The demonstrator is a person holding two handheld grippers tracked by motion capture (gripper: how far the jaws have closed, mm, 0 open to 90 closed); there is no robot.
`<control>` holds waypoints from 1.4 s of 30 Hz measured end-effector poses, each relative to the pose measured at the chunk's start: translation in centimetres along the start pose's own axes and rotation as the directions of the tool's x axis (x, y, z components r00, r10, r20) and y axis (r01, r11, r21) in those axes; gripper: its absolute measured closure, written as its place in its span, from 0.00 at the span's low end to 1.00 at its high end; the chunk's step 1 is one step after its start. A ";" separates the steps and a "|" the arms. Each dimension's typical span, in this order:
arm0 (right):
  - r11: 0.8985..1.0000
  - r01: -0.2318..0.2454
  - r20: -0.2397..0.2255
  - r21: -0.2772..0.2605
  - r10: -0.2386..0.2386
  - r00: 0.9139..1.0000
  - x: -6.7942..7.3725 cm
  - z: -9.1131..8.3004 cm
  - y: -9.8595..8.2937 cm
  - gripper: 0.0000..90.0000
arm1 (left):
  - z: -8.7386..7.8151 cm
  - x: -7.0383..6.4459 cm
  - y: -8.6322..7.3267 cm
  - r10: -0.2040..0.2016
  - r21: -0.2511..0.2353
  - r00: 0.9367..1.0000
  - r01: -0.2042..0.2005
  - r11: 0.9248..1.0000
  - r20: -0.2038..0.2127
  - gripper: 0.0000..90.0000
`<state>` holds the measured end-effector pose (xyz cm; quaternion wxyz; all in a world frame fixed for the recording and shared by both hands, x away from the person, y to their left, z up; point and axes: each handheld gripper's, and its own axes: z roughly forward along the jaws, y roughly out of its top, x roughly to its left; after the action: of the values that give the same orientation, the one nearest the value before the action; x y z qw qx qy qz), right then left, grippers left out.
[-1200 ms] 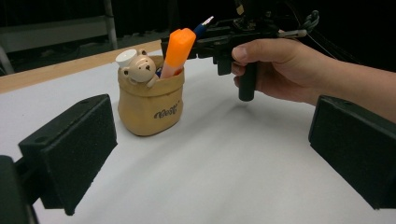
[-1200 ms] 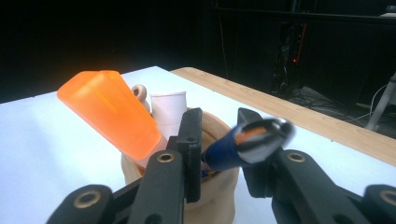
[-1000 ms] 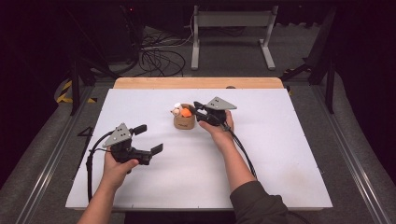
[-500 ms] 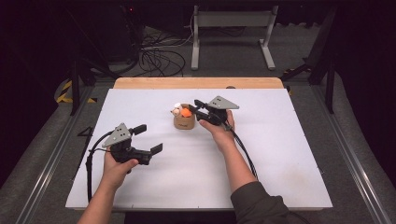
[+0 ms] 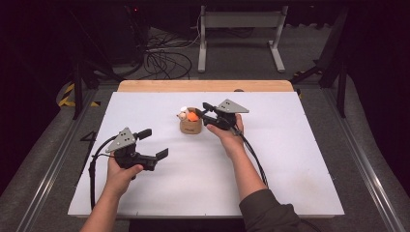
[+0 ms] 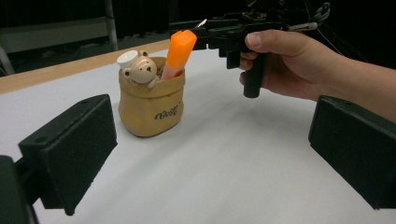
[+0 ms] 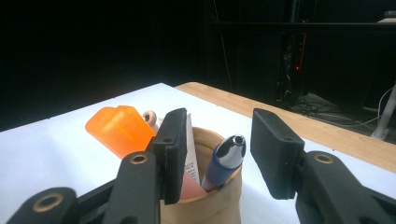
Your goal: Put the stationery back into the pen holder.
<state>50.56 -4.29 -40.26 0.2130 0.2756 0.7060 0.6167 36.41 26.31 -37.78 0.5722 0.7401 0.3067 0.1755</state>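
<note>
Right gripper at pen holder; left gripper idle.

Right gripper [image 7: 215,158], jaws spread, straddles a blue pen [image 7: 223,161] with a rounded metallic tip, no contact visible. The tan bag-shaped holder [image 5: 190,126] stands at table [image 5: 290,159] centre, 12 o'clock of the left gripper [image 5: 153,144], whose jaws are spread and empty. An orange marker [image 6: 176,52] leans inside.

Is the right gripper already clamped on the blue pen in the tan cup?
No: in the right gripper view the right gripper stands open, its jaws either side of the blue silver-tipped pen without touching it.
</note>
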 end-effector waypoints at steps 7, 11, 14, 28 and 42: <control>1.000 -0.012 -0.002 -0.007 0.012 1.000 0.0 -0.4 -0.1 0.61 | 0.0 0.0 0.0 0.001 0.001 1.000 -0.001 1.000 0.001 0.02; 1.000 -0.016 -0.003 -0.010 0.016 1.000 0.0 -0.6 -0.3 0.59 | 0.0 0.0 0.0 0.002 0.000 1.000 -0.002 1.000 0.002 0.02; 1.000 -0.019 -0.004 -0.019 0.019 1.000 -0.1 -0.8 -0.3 0.56 | 0.0 0.1 0.0 0.006 -0.001 1.000 -0.006 1.000 -0.002 0.02; 0.998 -0.032 0.008 -0.045 0.033 0.999 -0.1 -2.2 0.5 0.34 | -0.1 0.1 0.0 0.002 -0.006 1.000 -0.002 1.000 -0.006 0.02; 0.998 -0.028 0.022 -0.052 0.029 0.999 -0.2 -4.1 0.8 0.22 | -0.1 0.2 0.0 0.001 -0.004 1.000 -0.001 1.000 -0.010 0.02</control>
<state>48.19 -7.39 -38.85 0.2191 0.2869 0.6835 0.6344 36.44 26.51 -37.78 0.5721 0.7381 0.3088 0.1804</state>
